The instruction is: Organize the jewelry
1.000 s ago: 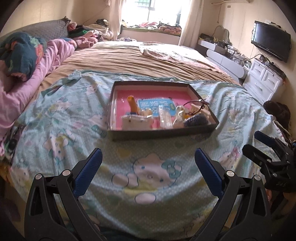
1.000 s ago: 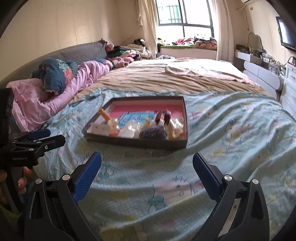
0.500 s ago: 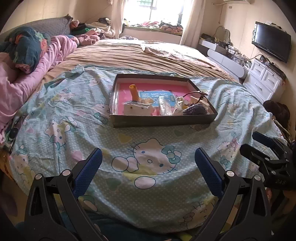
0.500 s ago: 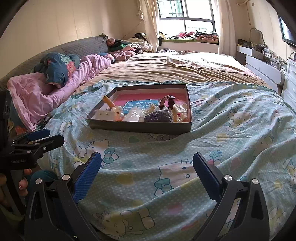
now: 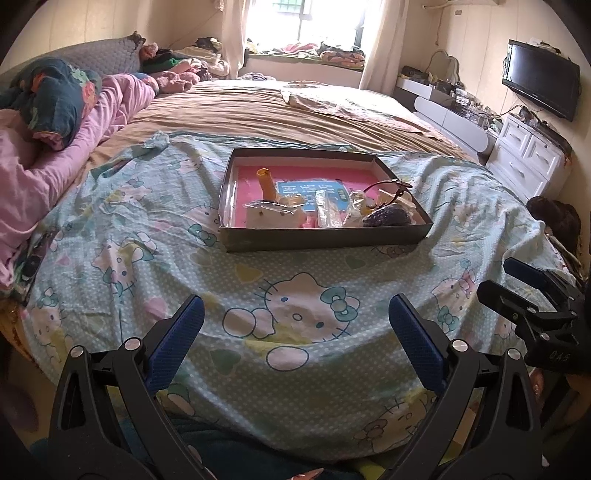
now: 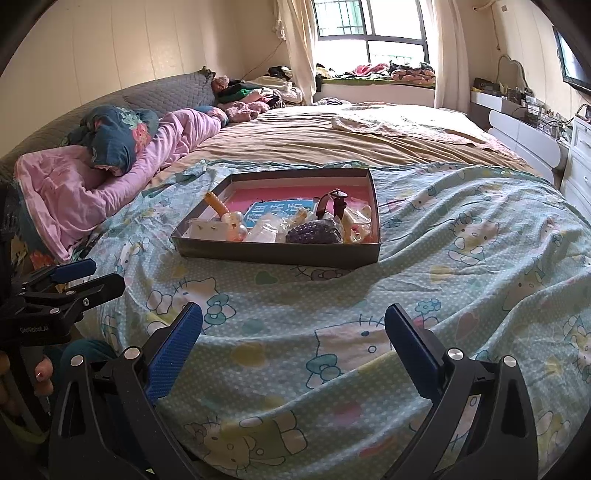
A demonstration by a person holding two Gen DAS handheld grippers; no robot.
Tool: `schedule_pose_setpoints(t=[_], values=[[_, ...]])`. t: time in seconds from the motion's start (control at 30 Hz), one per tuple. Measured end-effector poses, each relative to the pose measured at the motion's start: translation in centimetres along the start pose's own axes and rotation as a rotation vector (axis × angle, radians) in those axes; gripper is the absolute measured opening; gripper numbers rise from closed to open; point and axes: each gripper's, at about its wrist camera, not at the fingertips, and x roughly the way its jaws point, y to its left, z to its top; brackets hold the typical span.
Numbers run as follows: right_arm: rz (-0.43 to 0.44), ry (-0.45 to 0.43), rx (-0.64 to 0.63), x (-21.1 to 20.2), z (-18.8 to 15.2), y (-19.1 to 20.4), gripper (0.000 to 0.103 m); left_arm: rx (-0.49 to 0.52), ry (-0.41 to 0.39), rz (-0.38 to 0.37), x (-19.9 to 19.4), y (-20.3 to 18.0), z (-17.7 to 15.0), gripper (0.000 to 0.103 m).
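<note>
Shallow box (image 5: pixel 325 240) of jewelry resting on the bed (image 5: pixel 288 310), its long side facing both tools. It lies well ahead of the left gripper (image 5: pixel 295 325) and right gripper (image 6: pixel 293 330); both have fingers spread wide and empty, neither clearly nearer.

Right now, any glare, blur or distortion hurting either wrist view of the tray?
Left wrist: window blown out, tray evenly lit and sharp. Right wrist: window milder, tray readable. Both: strong fisheye bending, dark vignette corners; small jewelry hard to resolve.
</note>
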Motion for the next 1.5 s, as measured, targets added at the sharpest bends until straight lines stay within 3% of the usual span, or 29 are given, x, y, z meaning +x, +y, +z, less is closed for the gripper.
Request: schedule_pose_setpoints(t=[1.5], values=[[-0.007, -0.013, 0.001, -0.47, 0.15, -0.54, 0.098, 0.004, -0.003, 0.01, -0.45, 0.07, 0.21, 0.094]])
